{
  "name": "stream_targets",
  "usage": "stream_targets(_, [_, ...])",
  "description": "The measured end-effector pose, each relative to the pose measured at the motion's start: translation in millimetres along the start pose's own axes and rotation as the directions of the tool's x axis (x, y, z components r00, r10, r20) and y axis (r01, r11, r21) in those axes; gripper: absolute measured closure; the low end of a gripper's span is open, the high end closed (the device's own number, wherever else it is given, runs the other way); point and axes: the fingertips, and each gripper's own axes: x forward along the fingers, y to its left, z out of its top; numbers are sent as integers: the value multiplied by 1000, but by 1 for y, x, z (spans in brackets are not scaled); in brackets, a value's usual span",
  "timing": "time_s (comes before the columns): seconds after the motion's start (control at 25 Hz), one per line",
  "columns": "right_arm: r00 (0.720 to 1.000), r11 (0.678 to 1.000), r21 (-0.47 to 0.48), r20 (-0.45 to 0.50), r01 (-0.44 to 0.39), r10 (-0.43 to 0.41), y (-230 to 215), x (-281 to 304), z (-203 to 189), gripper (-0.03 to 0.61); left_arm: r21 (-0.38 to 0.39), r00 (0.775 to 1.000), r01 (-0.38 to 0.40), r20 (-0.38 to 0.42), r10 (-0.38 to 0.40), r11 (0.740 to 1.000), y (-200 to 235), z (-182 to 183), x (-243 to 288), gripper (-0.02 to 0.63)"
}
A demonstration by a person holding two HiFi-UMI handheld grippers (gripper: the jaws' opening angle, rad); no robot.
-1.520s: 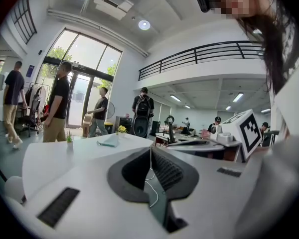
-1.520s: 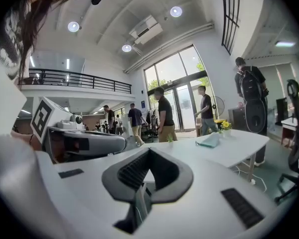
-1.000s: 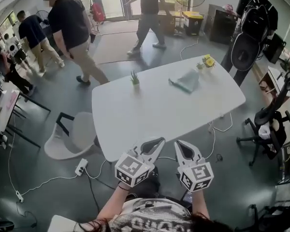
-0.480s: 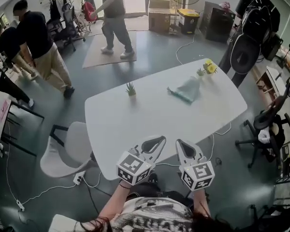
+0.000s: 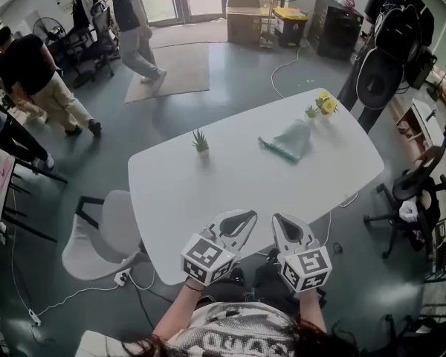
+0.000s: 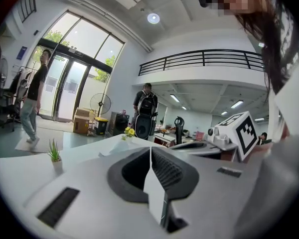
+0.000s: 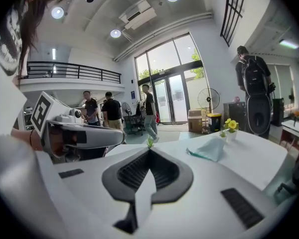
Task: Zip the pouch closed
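The pale teal pouch [image 5: 288,138] lies on the far right part of the white table [image 5: 208,188], bulging upward, with a darker edge along its front. It also shows in the right gripper view, where the pouch [image 7: 209,148] lies ahead and to the right, and small in the left gripper view, where the pouch [image 6: 114,147] is far off. My left gripper [image 5: 245,216] and right gripper [image 5: 281,220] hover side by side at the table's near edge, both shut and empty, well short of the pouch.
A small green plant [image 5: 201,140] stands left of the pouch, and yellow flowers [image 5: 325,104] behind it. A white chair [image 5: 108,233] is at the table's left, an office chair [image 5: 416,192] at its right. Several people walk or stand beyond the table.
Both grippers have come forward together, from short of the table to over its near edge. The people in the background have walked to the left.
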Motion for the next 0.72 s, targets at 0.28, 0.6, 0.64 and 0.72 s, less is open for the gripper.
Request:
stream_targets(0.28, [997,998,-8,-33,-69,69,-21,37,-2,579,-25,997,-71,-7,71,997,29,-2,21,596])
stream_targets(0.6, [981,985,-31,-101,-172,168,-73,92,-2,578,-50,986,-169,-10,168,984,62,8,65,596])
stream_targets(0.64, [978,982,-34,-107,-184,179,-81,98,-1,578,-56,983,-184,-8,184,981,66,10,71,597])
stream_targets(0.72, [974,979,-41,-118,-201,195,-99,110,0,578,-68,976,-216,-8,215,974,73,12,82,596])
